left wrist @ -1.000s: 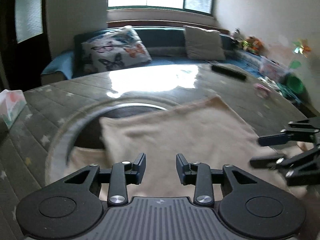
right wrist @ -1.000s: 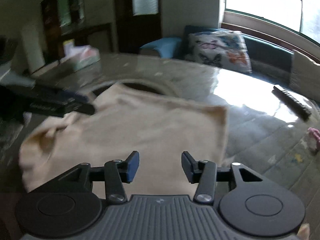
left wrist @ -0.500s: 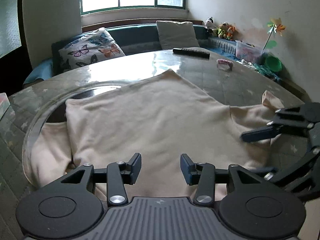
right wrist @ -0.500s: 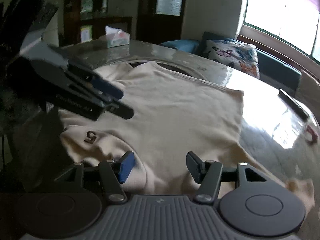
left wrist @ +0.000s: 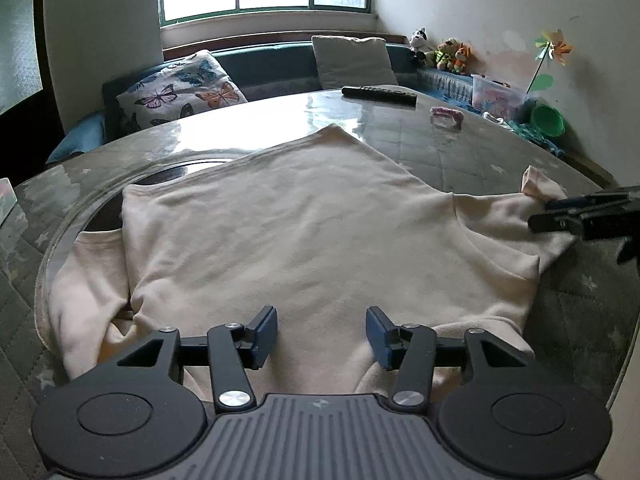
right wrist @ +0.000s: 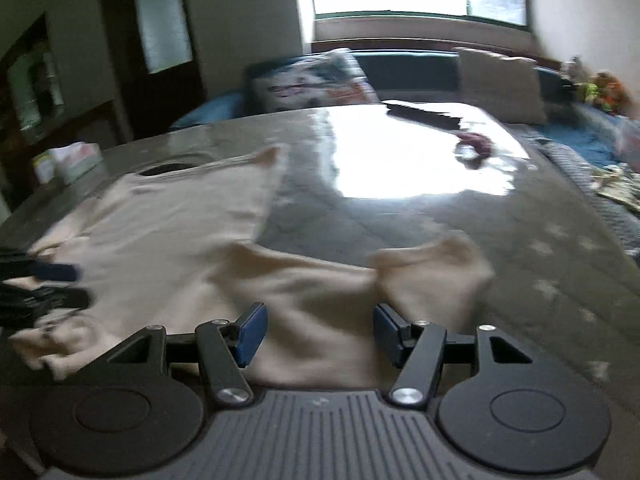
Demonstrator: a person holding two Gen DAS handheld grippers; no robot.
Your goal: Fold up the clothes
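Observation:
A cream long-sleeved shirt (left wrist: 304, 232) lies spread on the round glass-topped table (left wrist: 460, 148), back side up. My left gripper (left wrist: 322, 334) is open and empty, just above the shirt's near edge. My right gripper (right wrist: 318, 330) is open and empty, above the shirt's right sleeve (right wrist: 432, 272). That sleeve's cuff is folded back on itself. In the left wrist view the right gripper (left wrist: 576, 220) shows at the far right over the sleeve (left wrist: 536, 192). In the blurred right wrist view the left gripper (right wrist: 48, 284) shows at the left edge.
A black remote control (left wrist: 378, 94) and a small pink item (left wrist: 446, 114) lie at the table's far side. A tissue box (right wrist: 76, 160) stands at the table's left. A sofa with a butterfly cushion (left wrist: 180, 94) runs behind. The table's edge is close on the right.
The right gripper has swung right, from the shirt's body to over the right sleeve. The left gripper has pulled back a little and now looks over the whole shirt. Both stay open.

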